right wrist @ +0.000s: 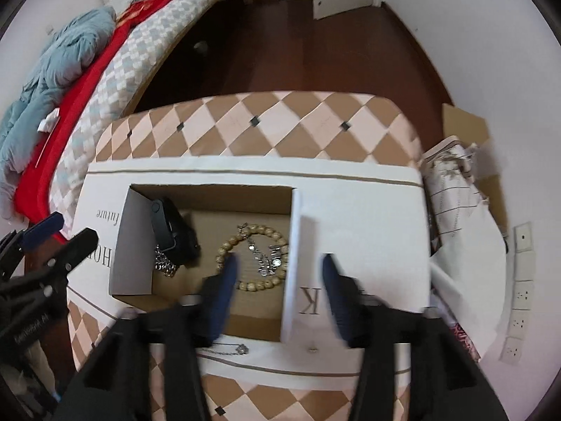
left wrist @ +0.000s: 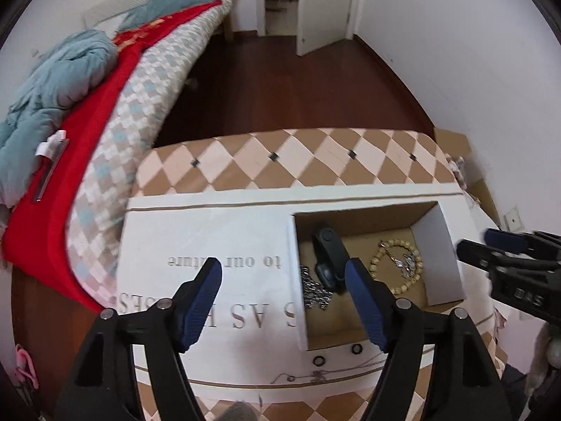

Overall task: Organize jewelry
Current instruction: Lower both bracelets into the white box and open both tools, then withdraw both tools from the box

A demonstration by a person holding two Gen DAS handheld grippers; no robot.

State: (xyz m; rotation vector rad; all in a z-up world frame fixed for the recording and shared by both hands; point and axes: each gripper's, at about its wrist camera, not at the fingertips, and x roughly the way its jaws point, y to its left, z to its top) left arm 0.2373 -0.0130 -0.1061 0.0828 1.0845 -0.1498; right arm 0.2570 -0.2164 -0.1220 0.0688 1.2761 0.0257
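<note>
An open cardboard box (left wrist: pixel 440 256) (right wrist: pixel 131 245) sits on a white printed cloth. Inside lie a black watch (left wrist: pixel 328 252) (right wrist: pixel 171 231), a silver chain bracelet (left wrist: pixel 315 289) (right wrist: pixel 166 265), a wooden bead bracelet (left wrist: pixel 377 259) (right wrist: pixel 228 245) and a silver necklace (left wrist: pixel 403 263) (right wrist: pixel 266 254). Two small black rings (left wrist: pixel 318 360) (left wrist: pixel 357 349) and a thin chain (left wrist: pixel 315 374) (right wrist: pixel 228 349) lie on the cloth in front of the box. My left gripper (left wrist: pixel 284 280) is open and empty above the box's left wall. My right gripper (right wrist: pixel 278 273) is open and empty above the box's right wall.
The cloth (left wrist: pixel 210 238) covers a table with a brown and cream diamond pattern (left wrist: pixel 280 154). A bed with red and blue covers (left wrist: pixel 87 112) stands at the left. Cardboard and patterned fabric (right wrist: pixel 452 175) lie at the right by the wall. Dark wood floor (left wrist: pixel 298 80) lies beyond.
</note>
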